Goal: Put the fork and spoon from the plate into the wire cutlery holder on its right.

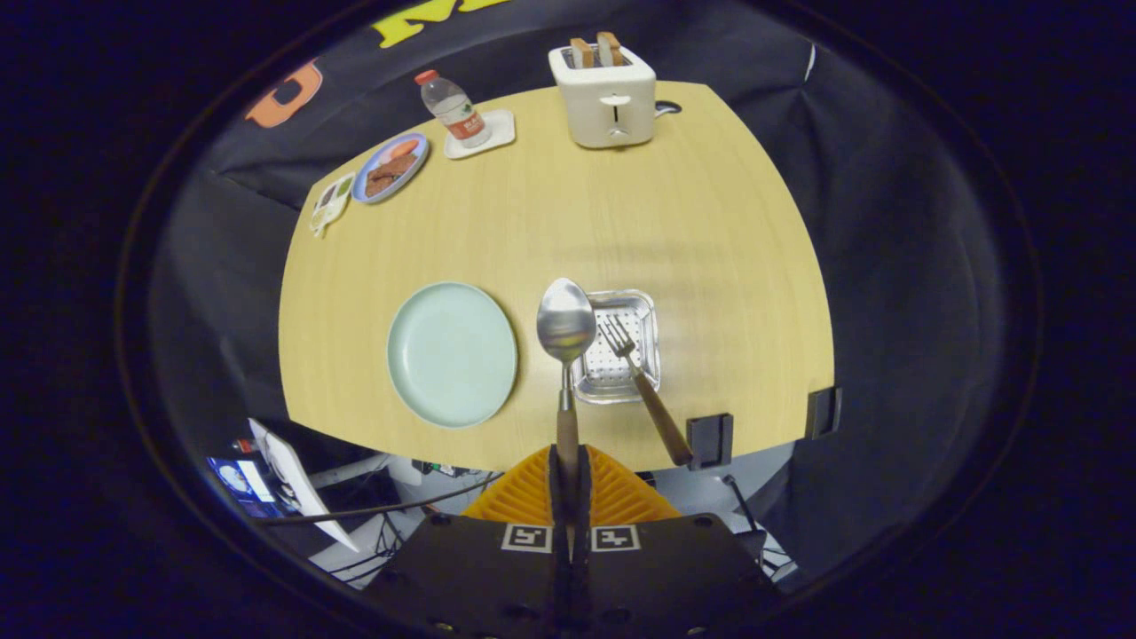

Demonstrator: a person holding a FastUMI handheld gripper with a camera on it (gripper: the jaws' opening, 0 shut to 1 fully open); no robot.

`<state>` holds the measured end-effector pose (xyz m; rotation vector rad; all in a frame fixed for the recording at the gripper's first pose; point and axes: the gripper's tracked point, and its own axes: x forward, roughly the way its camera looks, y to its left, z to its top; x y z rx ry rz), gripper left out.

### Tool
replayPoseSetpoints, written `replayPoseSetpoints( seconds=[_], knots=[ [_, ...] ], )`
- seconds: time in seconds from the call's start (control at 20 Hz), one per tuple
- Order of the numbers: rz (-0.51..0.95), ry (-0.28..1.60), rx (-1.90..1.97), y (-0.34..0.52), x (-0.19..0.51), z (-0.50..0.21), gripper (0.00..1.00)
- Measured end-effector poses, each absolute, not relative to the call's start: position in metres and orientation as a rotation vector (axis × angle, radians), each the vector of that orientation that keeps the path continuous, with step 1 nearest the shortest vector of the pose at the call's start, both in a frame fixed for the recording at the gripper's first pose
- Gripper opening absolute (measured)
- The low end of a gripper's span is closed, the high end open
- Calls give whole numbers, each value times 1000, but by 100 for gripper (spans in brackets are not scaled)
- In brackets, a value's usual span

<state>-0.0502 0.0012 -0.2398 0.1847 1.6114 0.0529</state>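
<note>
My gripper (568,479) is shut on the brown handle of the spoon (565,330). The spoon's bowl points forward, held above the table between the pale green plate (452,353) and the wire cutlery holder (615,358). The plate lies bare to the left of the spoon. Just right of the spoon's bowl stands the holder, seen from above. The fork (641,383) rests in the holder with its tines over the perforated bottom and its wooden handle leaning out over the near rim, toward the table's front edge.
A white toaster (608,99) with two slices stands at the table's far edge. A water bottle (453,108) on a white coaster, a blue plate of food (390,167) and a small tray sit at the far left. Two black clamps (710,440) grip the near edge.
</note>
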Motion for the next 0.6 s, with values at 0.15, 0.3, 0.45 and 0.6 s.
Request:
replayPoseSetpoints(
  seconds=[0.15, 0.3, 0.45, 0.6],
  knots=[
    [25, 1676, 238, -11, -56, -247, 1],
    [17, 1719, 258, -16, -56, -253, 2],
    [12, 1758, 308, -11, -52, -258, 1],
    [-9, 1778, 343, -10, -51, -262, 3]
  ],
)
